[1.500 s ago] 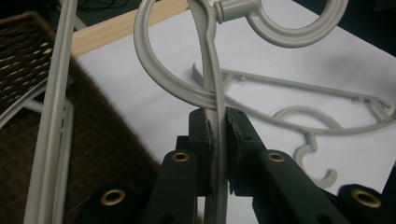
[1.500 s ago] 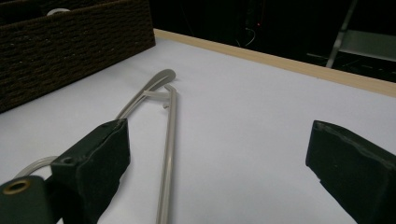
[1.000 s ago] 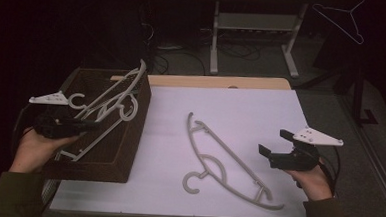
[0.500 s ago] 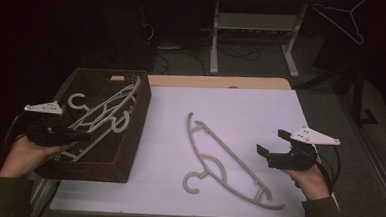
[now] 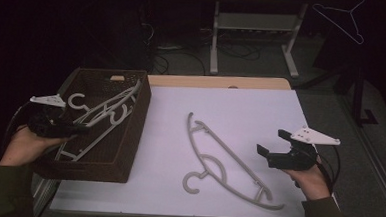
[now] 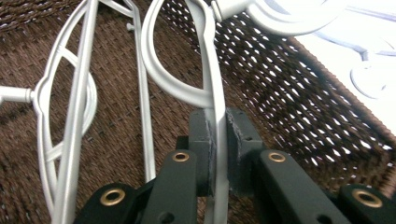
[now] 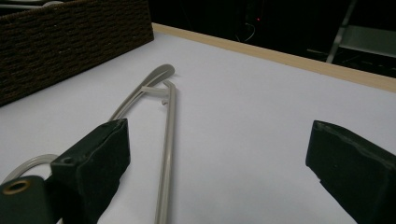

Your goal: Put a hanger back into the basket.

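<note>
High view: a brown woven basket [image 5: 129, 135] sits at the desk's [image 5: 251, 111] left edge, overhanging it a little. White hangers [image 5: 105, 114] lie in it, crossed over one another. The left gripper [image 5: 60, 128] reaches in over the basket's left wall and holds one of them. A grey hanger [image 5: 228, 163] lies flat on the bare white top, slanting toward the front right corner, with open surface all around it. The right gripper [image 5: 273, 154] hovers just right of that hanger, near the desk's right edge, touching nothing.

Left gripper view: its fingers [image 6: 201, 140] are clamped on the thin white bar of the held hanger [image 6: 212, 79], pads pressed to both sides. The basket's weave fills the background, and another white hanger [image 6: 70, 116] rests on the floor of the basket to the left. The grip itself is plain here, where the high view leaves it unclear.

Right gripper view: the fingers [image 7: 100, 154] stand wide apart with nothing between them. The grey hanger's bar [image 7: 167, 140] runs close beside the left one. Beyond it lie clear desk and the basket's outer wall [image 7: 70, 42].
</note>
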A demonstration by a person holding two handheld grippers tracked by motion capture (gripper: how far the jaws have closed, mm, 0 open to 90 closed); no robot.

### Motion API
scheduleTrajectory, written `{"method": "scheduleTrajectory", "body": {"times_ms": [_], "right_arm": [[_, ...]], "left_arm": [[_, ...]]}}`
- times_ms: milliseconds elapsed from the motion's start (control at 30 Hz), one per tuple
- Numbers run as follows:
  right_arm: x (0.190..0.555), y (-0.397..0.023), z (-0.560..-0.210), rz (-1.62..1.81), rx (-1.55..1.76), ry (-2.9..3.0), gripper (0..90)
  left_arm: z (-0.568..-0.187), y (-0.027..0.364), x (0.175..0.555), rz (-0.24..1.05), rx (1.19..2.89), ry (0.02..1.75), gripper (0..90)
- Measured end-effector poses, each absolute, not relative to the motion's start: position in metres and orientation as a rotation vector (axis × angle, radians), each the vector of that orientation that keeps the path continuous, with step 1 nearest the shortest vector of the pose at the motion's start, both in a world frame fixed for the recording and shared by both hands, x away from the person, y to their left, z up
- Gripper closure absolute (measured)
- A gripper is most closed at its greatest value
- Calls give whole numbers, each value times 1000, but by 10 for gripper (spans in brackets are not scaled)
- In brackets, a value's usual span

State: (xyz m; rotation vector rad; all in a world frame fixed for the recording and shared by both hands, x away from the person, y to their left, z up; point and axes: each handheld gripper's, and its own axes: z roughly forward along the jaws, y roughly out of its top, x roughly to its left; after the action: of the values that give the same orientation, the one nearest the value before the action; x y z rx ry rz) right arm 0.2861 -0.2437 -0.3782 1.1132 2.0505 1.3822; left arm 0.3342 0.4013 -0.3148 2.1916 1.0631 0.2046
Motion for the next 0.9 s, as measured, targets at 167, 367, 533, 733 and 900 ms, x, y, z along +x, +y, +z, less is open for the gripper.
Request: {"method": "scheduleTrajectory", "body": {"times_ms": [167,367,533,733,900], "right_arm": [[285,-245,-378,1383,1113,2049,61],[285,-247,-377,1386,1115,2038,61],[285,-246,-377,1386,1112,2042,61],[285,-246,-377,1387,1113,2044,61],[284,-248,-377,1389,1117,2037,61]], "left_arm": [[-331,405,338,226,2190,1093,783],[-329,402,334,263,2163,1083,579],[-327,376,333,237,2169,984,540],[-334,345,337,223,2242,893,514],[-342,332,340,200,2261,858,512]]}}
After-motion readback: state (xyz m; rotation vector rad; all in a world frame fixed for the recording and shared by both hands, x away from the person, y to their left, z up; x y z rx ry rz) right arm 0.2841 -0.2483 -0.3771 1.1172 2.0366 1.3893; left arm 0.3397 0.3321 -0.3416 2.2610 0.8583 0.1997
